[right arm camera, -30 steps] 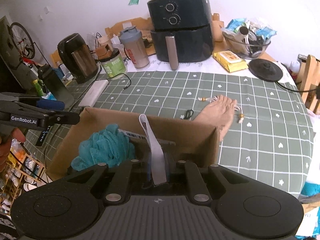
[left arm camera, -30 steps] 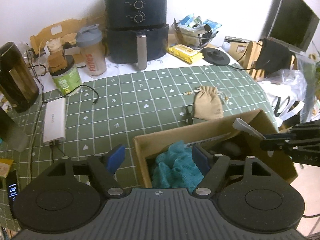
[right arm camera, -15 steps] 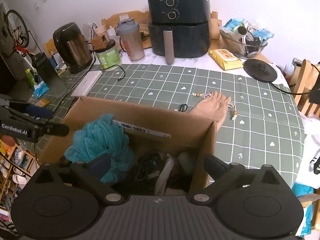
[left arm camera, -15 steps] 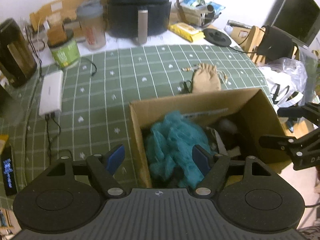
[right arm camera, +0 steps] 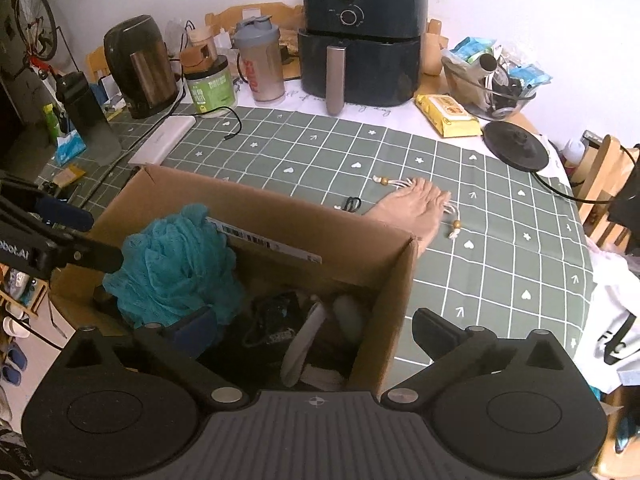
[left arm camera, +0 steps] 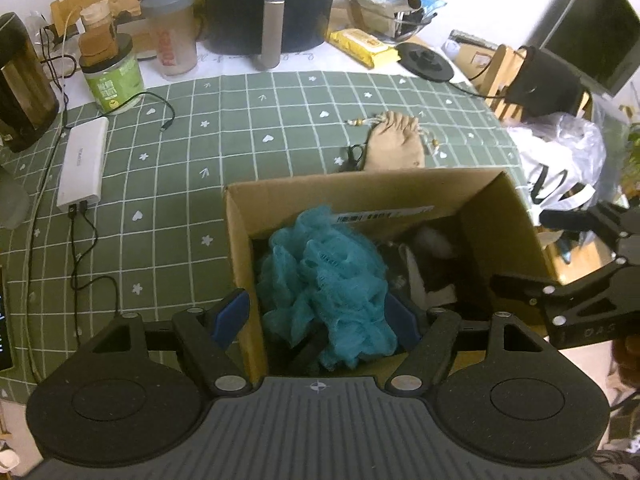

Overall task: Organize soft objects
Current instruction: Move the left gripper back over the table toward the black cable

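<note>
Both grippers, left [left arm camera: 316,316] and right [right arm camera: 314,330], gape empty over the box [right arm camera: 260,210] (teal puff [left arm camera: 326,280] inside); pouch [right arm camera: 412,214] beyond.

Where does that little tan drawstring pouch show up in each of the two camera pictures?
Left wrist view: the tan pouch lies on the green checked cloth right of middle, just beyond the cardboard box's far wall.
Right wrist view: the pouch lies right of centre, past the box's far right corner.
Shared landmark: the black air fryer at the back of the table.
</note>
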`<state>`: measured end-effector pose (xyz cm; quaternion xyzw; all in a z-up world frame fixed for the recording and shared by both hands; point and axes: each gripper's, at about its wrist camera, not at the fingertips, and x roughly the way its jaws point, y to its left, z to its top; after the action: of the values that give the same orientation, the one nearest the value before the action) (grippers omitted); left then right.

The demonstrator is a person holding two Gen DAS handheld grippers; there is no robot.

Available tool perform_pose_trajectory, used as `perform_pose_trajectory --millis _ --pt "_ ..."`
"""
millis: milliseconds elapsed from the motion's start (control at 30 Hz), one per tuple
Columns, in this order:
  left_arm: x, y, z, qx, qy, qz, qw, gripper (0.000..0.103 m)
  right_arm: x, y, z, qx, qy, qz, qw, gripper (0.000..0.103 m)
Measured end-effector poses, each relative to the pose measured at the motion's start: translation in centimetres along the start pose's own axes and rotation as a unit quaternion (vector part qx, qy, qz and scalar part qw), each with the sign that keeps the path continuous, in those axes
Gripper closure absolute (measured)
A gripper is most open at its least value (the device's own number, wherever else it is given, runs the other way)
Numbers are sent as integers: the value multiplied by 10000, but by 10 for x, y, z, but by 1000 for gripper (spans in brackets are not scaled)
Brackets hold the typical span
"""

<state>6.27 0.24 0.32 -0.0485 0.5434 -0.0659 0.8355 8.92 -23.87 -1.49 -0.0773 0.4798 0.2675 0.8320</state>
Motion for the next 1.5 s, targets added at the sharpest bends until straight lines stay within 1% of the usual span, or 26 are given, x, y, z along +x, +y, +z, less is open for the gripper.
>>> perform_pose_trajectory --millis 100,433,633,1000,1267,1400,1500 --pt "-2 -2 5 -40 -100 -66 9999 29 -1 -4 1 32 -33 -48 10000 0" --pt "-4 -13 22 135 -362 -18 9993 29 -1 -23 4 257 -35 -191 9995 0" --pt "-2 -16 32 266 -539 64 9982 29 3 -33 8 320 -33 -434 9985 0" --pt "10 -19 52 489 -845 122 9951 29 9 -61 15 694 -276 -818 9938 0" --pt "22 -23 71 658 -869 99 9940 29 18 -69 28 562 -447 -980 9926 0" --pt "28 -28 83 760 -882 -48 9932 29 22 -72 37 558 -479 -974 9925 0" --pt "34 -30 92 808 -704 -220 9940 29 26 -74 44 577 -482 -945 9927 0"
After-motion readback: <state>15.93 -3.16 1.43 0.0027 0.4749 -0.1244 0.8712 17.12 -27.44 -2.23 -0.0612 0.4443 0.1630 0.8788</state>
